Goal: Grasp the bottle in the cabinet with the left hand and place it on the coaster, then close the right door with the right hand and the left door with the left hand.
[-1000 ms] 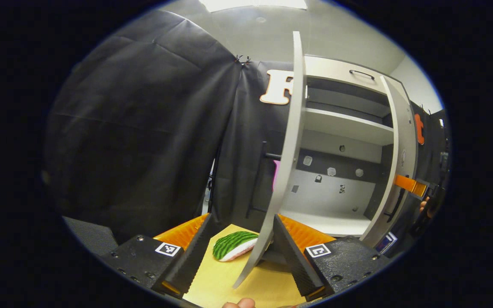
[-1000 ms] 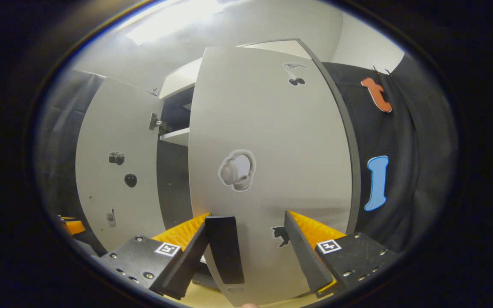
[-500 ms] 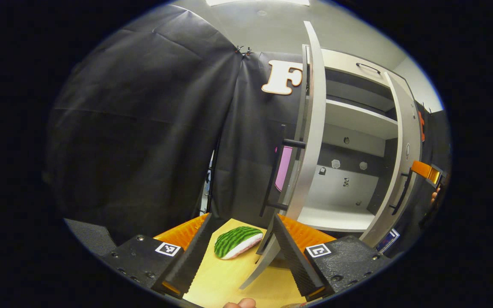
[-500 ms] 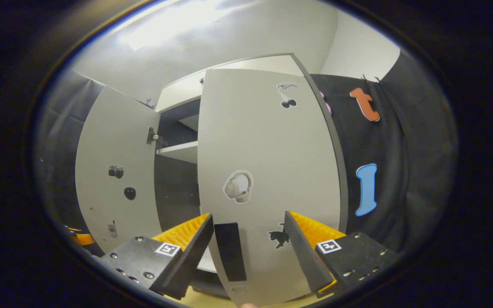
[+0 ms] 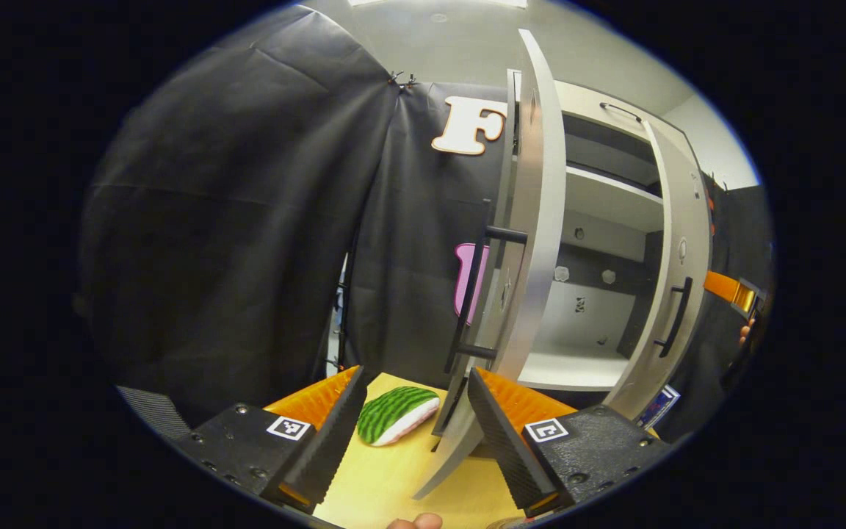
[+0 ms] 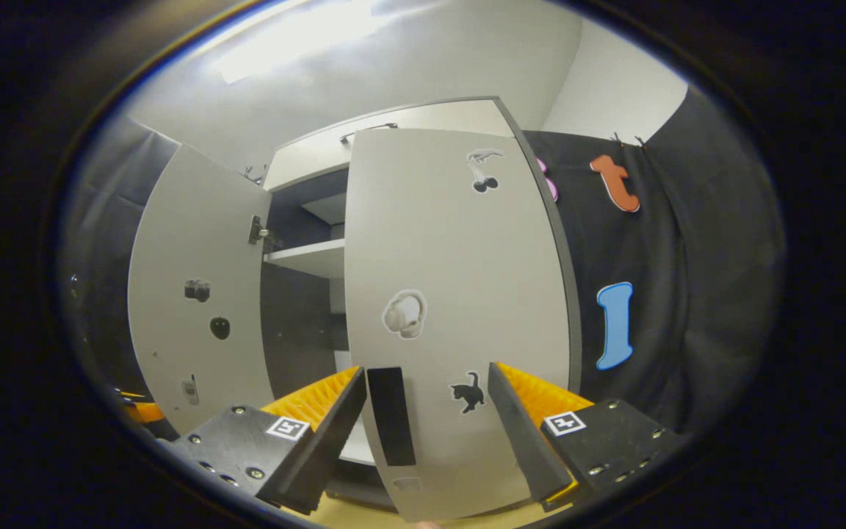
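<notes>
Left gripper [image 5: 412, 419] fingers spread | watermelon toy [image 5: 396, 414] | right gripper [image 6: 427, 419] fingers spread, right door [image 6: 460, 308]

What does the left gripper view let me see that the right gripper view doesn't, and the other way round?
Left gripper view: a green striped, watermelon-like piece on the yellow tabletop, the cabinet's bare lower shelf, and the left door edge-on by the open left gripper. Right gripper view: the right door face-on with headphone sticker and cat sticker, its black handle between the fingers of the open right gripper. Shared: both doors ajar and the upper shelf.
</notes>
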The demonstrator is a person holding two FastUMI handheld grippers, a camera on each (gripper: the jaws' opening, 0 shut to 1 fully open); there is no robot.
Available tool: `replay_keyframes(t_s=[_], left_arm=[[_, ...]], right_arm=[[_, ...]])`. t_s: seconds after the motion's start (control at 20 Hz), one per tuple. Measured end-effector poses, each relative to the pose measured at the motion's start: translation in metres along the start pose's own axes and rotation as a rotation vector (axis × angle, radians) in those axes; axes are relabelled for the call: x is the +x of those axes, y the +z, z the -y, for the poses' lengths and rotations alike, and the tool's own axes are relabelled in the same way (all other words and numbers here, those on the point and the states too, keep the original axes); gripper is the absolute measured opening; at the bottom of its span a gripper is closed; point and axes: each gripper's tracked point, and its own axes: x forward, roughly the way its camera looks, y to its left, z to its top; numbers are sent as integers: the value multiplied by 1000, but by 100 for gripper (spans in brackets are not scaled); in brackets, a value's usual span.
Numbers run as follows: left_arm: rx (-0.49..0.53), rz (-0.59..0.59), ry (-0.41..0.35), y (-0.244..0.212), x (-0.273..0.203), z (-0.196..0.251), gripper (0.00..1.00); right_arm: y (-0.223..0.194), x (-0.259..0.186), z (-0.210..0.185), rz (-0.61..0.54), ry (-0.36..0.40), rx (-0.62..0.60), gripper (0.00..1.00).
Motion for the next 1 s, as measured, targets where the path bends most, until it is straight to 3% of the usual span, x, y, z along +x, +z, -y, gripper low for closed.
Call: replay_keyframes(t_s=[0.45,1.0], left_arm=[[-35,-13,-107,-8,-3,33,91],[21,-44,-282,-22,5,106,91]], right_arm=[[-6,-4,4,-21,-2,2,100],[-8,-16,29,-31,-32,-7,100]])
